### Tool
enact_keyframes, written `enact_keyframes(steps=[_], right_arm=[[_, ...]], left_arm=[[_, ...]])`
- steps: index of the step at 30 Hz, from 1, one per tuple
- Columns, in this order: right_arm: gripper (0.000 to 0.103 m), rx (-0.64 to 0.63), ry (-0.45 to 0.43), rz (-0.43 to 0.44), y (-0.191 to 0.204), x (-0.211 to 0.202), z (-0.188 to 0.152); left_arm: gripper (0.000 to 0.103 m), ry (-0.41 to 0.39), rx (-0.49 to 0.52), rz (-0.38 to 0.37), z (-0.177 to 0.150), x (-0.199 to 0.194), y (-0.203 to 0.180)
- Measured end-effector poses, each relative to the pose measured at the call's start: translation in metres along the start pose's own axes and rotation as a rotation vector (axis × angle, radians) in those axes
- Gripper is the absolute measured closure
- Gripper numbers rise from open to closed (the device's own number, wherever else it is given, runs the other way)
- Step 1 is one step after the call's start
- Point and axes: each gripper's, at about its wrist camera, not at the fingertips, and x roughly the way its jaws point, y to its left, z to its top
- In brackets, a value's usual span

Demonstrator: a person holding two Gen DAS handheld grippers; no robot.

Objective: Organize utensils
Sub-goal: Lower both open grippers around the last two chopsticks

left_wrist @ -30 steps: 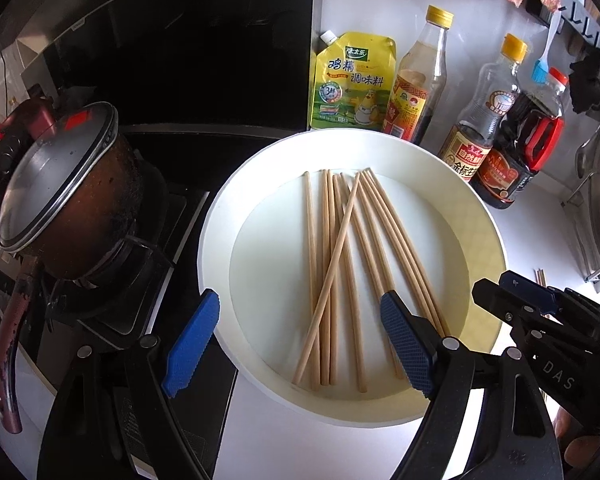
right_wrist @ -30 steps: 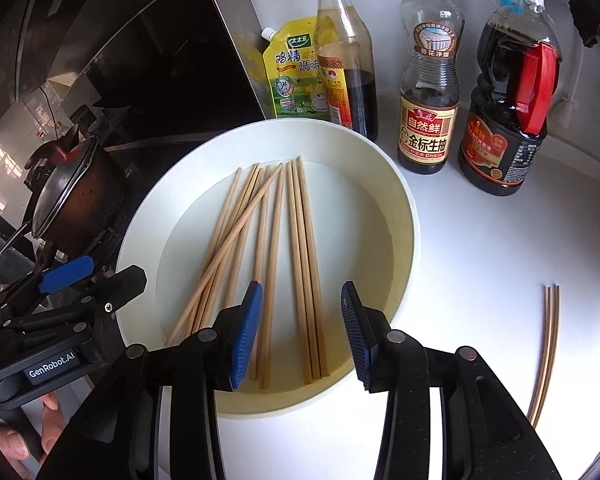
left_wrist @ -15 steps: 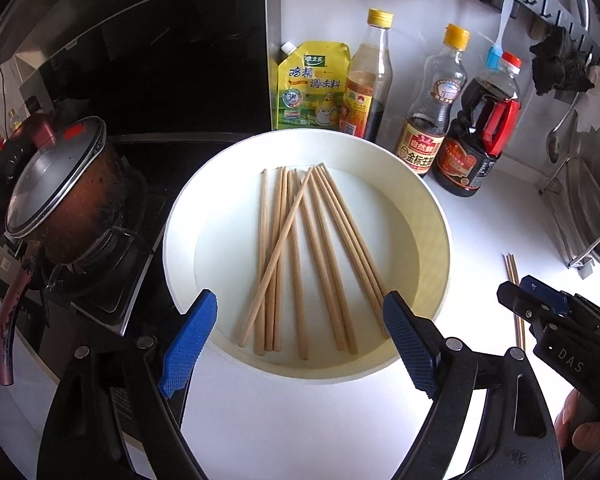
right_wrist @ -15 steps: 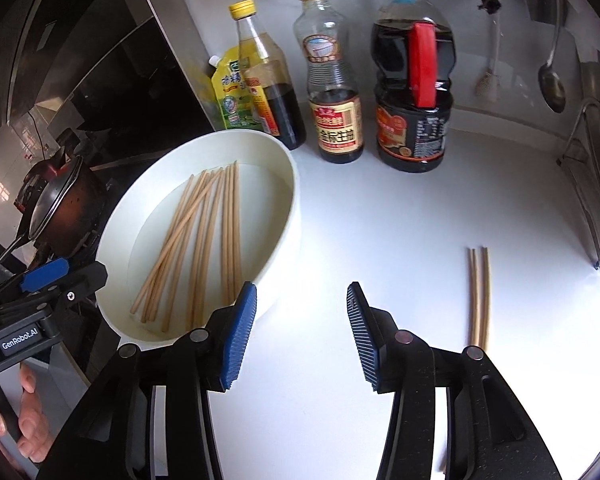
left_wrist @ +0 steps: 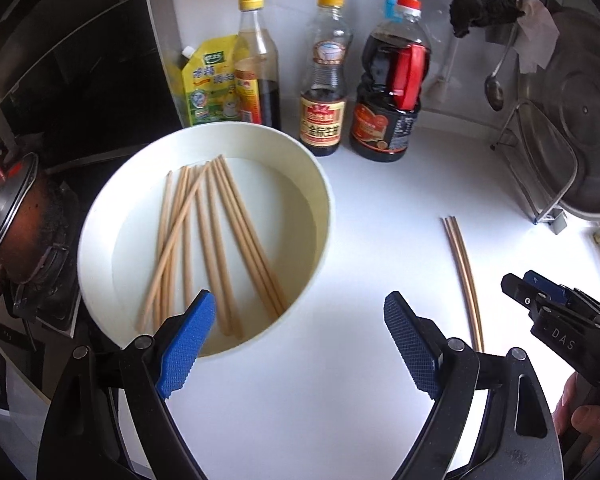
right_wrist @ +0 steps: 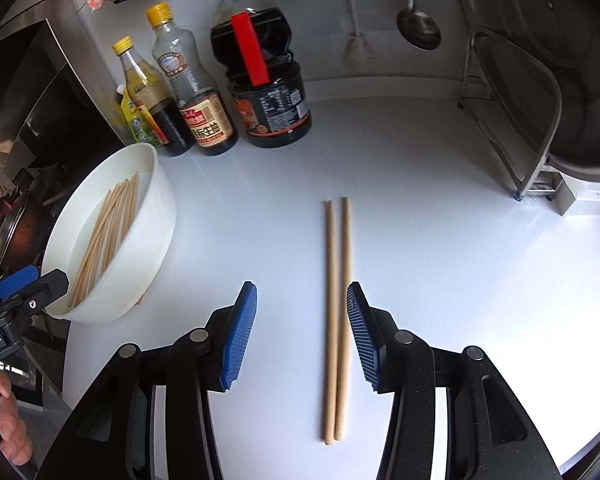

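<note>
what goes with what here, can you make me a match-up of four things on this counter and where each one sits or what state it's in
Things:
1. pair of chopsticks
2. white bowl
3. right claw
4. ladle

Places or states:
A. hangs on the wall
B. open, empty
C. flat on the white counter
D. holds many chopsticks

Pairs: 1-C, 2-D, 3-B, 4-A

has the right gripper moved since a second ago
Yes. The right gripper has swung rightward, away from the white round bowl, which now sits at the view's left edge. Its open jaws now straddle the pair of wooden chopsticks on the white countertop.
</note>
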Motion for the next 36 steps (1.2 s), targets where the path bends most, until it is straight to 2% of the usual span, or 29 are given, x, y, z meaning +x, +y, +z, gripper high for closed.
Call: enact_keyframes(steps=[7,13,23,27,36], right_arm=[[0.058,0.041,0.023,-0.048,-0.039,0.003,-0.019],[0.058,0.052,0.037,-0.066,-0.055,0.012,-0.037],[0.058,0.015,0.091,-0.046,-0.049,0.041,-0.049],[0.058,-0.011,0.087,-0.037,-0.042,0.047,-0.048],[0.058,-0.074,0.072,-0.08,-0.033,0.055,-0.046]], left_arm=[[0.018,0.013,0.081,-0.057,-0.003,0.014,-0.058],[0.018,0.042,0.13,-0.065,-0.011,0.029,-0.088],[0.018,0.083,0.129,-0.057,-0.025,0.053,-0.098],[0.018,0.09,0.121,-0.043,-0.028,0.059,-0.096],[0.018,0.11,0.083,-0.033,-0.03,0.074,-0.095]])
